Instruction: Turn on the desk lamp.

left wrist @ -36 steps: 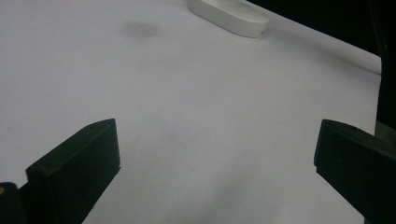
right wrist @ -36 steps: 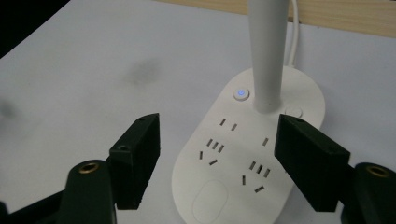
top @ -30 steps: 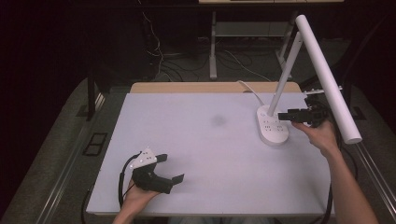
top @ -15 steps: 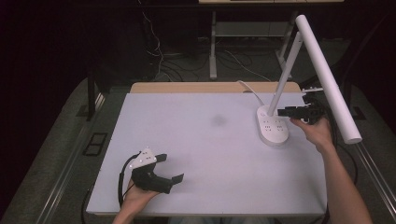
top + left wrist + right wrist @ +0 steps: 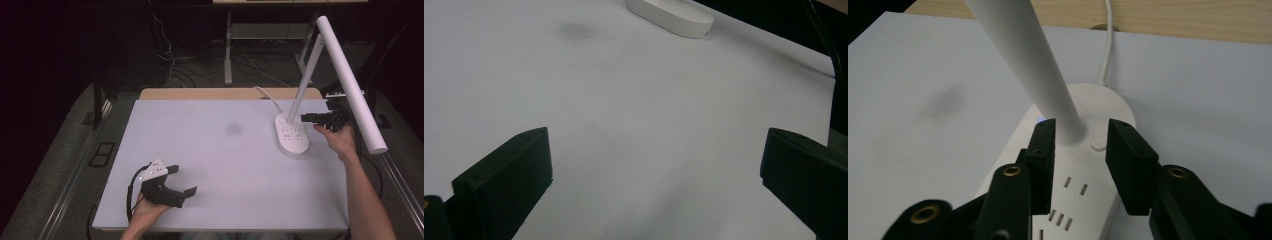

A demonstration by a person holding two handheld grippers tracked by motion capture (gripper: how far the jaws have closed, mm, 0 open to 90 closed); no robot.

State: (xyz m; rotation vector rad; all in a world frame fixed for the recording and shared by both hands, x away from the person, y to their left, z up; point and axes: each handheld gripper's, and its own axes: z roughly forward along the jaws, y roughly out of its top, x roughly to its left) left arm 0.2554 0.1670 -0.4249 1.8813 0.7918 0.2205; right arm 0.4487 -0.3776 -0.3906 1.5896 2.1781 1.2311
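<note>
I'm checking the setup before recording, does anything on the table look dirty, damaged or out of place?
One thing: a faint grey smudge marks the white table, left of the lamp base. The lamp stands upright and looks intact.

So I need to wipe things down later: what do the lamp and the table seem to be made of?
Lamp: looks like white plastic with a smooth matte finish, judged from its even, seamless base with moulded sockets and its plain tube arm. Table: a pale, flat matte top, possibly laminate or a mat; a light wood-grain strip shows along the far edge, wood or veneer.
</note>
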